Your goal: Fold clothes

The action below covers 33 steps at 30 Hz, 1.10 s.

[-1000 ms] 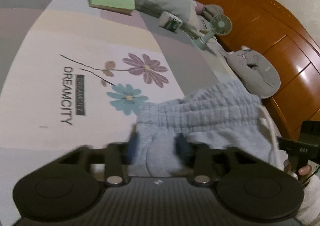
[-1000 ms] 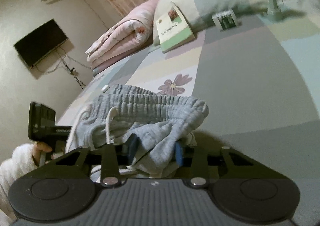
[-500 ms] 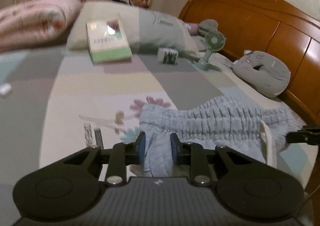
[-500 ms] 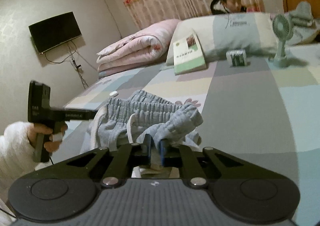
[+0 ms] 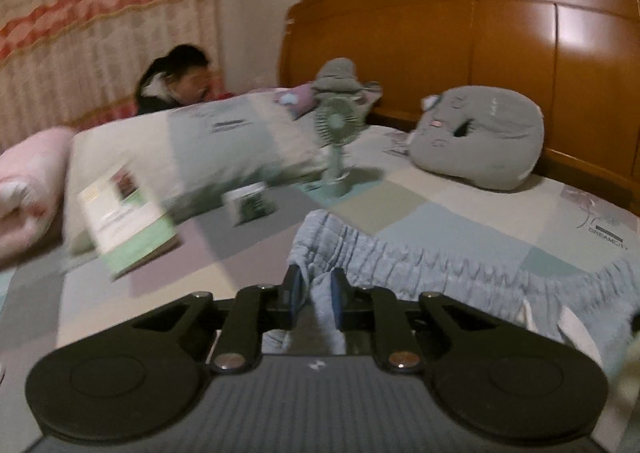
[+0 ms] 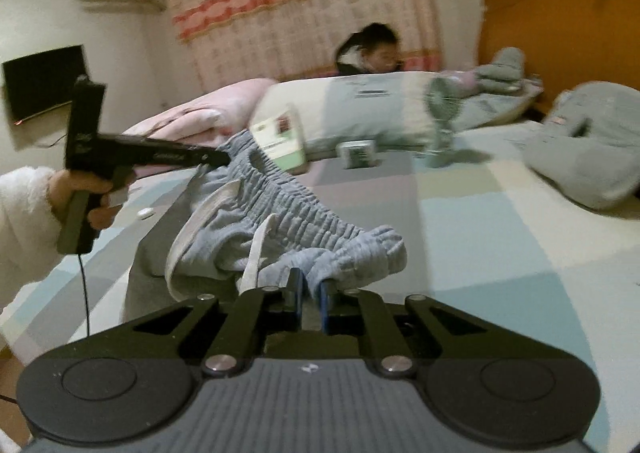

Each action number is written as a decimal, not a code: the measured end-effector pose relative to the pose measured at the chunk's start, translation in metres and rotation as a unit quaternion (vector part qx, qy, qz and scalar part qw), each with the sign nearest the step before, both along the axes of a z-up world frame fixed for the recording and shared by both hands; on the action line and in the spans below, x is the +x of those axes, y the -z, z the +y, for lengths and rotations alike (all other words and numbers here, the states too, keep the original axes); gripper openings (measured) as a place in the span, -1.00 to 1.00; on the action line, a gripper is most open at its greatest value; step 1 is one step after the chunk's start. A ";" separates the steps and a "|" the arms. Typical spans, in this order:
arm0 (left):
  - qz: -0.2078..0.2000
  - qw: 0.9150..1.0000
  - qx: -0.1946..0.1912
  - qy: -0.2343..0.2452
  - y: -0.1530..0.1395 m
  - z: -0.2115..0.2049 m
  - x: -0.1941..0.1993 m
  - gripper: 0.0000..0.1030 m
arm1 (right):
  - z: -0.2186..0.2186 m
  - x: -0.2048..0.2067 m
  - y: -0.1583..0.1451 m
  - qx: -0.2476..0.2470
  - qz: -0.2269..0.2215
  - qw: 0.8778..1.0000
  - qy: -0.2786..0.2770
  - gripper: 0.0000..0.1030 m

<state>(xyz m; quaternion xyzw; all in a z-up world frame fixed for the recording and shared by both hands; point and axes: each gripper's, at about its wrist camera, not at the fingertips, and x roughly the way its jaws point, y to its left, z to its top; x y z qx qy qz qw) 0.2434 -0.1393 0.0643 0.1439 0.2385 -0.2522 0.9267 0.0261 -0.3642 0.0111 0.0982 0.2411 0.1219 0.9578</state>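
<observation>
Both grippers had closed on the waistband of the grey-blue trousers (image 5: pixel 420 265) and raised it off the bed (image 5: pixel 460 221). A second earlier the garment lay bunched on the bedspread with each set of jaws standing open around a fold. The left gripper (image 5: pixel 314 303) had just been closing its jaws, which now stood narrow, with a fold of waistband cloth pinched between the blue pads. The right gripper (image 6: pixel 310 303) held its jaws fully closed on the opposite end of the waistband. In the right wrist view the waistband ran taut from the left gripper (image 6: pixel 216 159), gripped by the person's hand (image 6: pixel 86 195), down to the right gripper, and the white drawstring (image 6: pixel 256 257) hung loose from it.

Judged from this, the pick-up step was complete and the garment was being shaken out or stretched flat before the first fold. The legs were mostly hidden below both cameras, so their lie could not be confirmed.

Objects sharing the bed:
- a book (image 5: pixel 128 221) and a small box (image 5: pixel 250 205), near the pillow (image 5: pixel 224 145);
- a desk fan (image 5: pixel 336 133), standing upright just beyond the waistband;
- a grey plush cushion (image 5: pixel 476 137), against the wooden headboard (image 5: pixel 460 37).

The fan and box stood closest to the garment and could have been struck if the trousers were laid down towards the pillow. A second person (image 5: pixel 176 77) sat behind the pillow, well apart from the work.
</observation>
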 end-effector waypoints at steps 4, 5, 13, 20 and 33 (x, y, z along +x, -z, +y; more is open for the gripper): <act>-0.003 0.999 0.036 0.036 0.010 -0.076 0.020 -0.76 | -0.027 -0.009 0.009 -0.003 0.006 0.999 0.039 -0.78; -0.004 0.998 0.044 0.043 0.014 -0.093 0.025 -0.78 | -0.032 -0.010 0.011 -0.006 0.006 0.999 0.049 -0.78; 0.047 0.991 0.094 0.081 0.058 -0.181 0.053 -0.95 | -0.071 -0.001 0.043 -0.005 0.062 0.993 0.096 -0.77; 0.091 0.981 0.142 0.098 0.079 -0.182 0.041 -0.82 | -0.092 -0.006 0.096 0.079 0.164 0.980 0.078 -0.70; 0.169 0.976 0.111 0.086 0.034 -0.077 -0.059 -0.11 | -0.109 -0.037 0.065 0.070 0.156 0.979 0.108 -0.06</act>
